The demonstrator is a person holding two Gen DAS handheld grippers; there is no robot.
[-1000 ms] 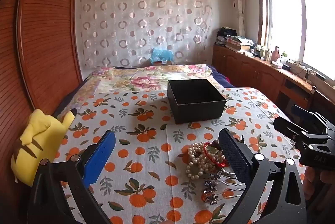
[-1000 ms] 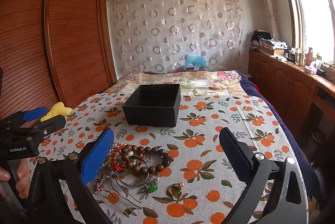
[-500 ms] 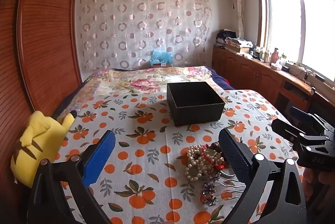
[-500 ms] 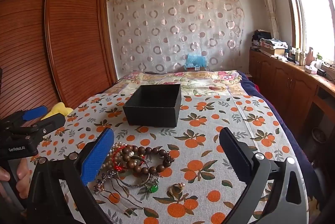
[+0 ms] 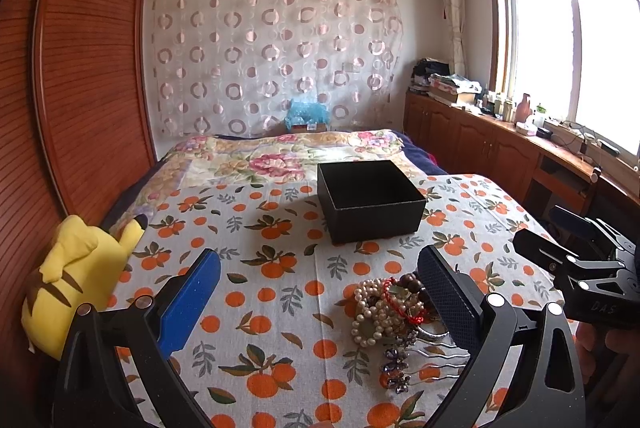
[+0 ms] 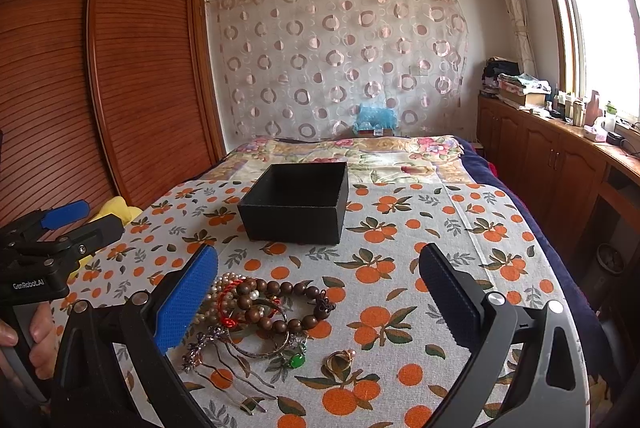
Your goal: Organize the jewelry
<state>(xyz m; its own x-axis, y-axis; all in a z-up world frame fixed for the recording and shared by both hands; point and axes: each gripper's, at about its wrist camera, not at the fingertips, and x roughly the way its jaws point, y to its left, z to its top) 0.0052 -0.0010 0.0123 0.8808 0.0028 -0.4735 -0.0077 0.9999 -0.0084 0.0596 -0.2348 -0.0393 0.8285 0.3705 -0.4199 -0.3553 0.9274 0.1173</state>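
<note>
A pile of jewelry point(image 5: 388, 312) lies on the orange-print cloth: a pearl bracelet point(image 5: 370, 316), a brown wooden bead bracelet point(image 6: 280, 302), a red cord bracelet, a hair comb point(image 6: 224, 360), a green-stone ring point(image 6: 297, 360) and a gold ring point(image 6: 340, 358). An open, empty black box point(image 5: 370, 202) point(image 6: 296, 208) stands behind the pile. My left gripper point(image 5: 320, 292) is open and empty, the pile by its right finger. My right gripper point(image 6: 318, 284) is open and empty, the pile by its left finger. Each gripper shows at the edge of the other's view.
The cloth point(image 6: 400, 268) covers a bed, with a floral quilt point(image 5: 280, 156) behind. A yellow plush toy point(image 5: 76, 276) lies at the left edge by the wooden wardrobe point(image 5: 80, 68). Wooden cabinets point(image 6: 560, 164) run along the right under the window.
Both views have shifted only slightly; the left gripper has lifted a little. The jewelry and the box have not moved.
</note>
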